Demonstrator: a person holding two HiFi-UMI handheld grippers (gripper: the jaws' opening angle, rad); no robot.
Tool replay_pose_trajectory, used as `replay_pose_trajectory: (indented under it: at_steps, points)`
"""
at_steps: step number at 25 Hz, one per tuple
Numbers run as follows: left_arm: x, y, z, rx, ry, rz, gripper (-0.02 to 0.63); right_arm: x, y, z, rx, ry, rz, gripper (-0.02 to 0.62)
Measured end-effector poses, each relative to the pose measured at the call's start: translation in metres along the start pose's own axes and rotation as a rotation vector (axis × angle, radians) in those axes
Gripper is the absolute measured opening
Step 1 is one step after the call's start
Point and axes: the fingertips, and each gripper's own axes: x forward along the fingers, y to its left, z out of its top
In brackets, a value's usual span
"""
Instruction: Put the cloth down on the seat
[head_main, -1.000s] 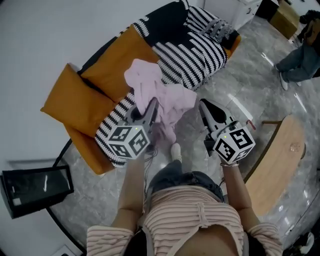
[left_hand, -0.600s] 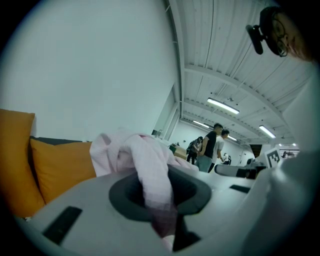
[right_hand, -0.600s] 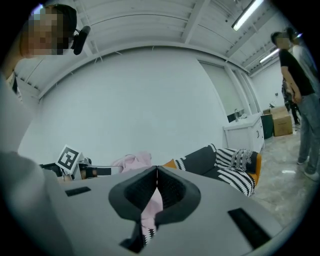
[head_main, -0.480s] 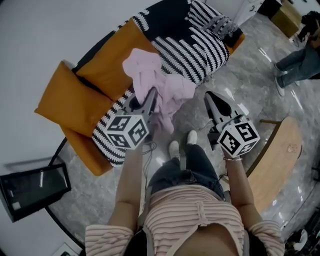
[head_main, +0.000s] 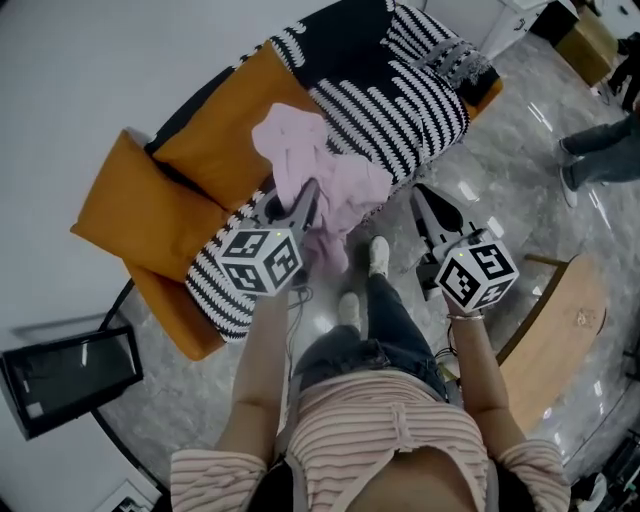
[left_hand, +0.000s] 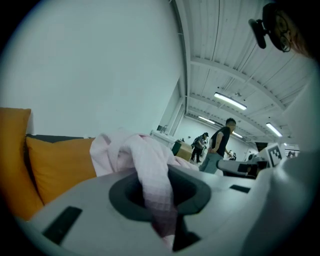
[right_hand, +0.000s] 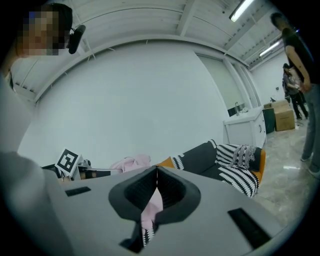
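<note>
Pink cloth (head_main: 322, 175) is hanging bunched just above the sofa (head_main: 190, 150) front edge, over its black-and-white striped throw (head_main: 400, 105). The left gripper (head_main: 303, 203) is pinching a fold of it. The right gripper (head_main: 424, 197), just off the sofa's front, is pressing its jaws together on nothing. The cloth is looking light, limp and grippy, so one pinch on a gathered fold is probably sufficing.

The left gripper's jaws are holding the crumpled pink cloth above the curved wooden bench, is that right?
Not the bench. The left gripper has its jaws closed on the crumpled pink cloth above the black-and-white striped sofa seat. The head view shows the curved wooden bench off to the right.
</note>
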Motion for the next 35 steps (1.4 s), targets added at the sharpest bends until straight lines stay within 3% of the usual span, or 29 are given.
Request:
replay_pose_trajectory:
  at_steps: [21, 35]
  points:
    - [0.180, 0.046, -0.010, -0.035, 0.155, 0.036, 0.080, 0.119, -0.145, -0.007, 0.090, 0.147, 0.001, 0.008]
    - [0.318, 0.070, -0.054, 0.007, 0.309, 0.019, 0.080, 0.180, -0.245, -0.048, 0.166, 0.243, -0.044, 0.008]
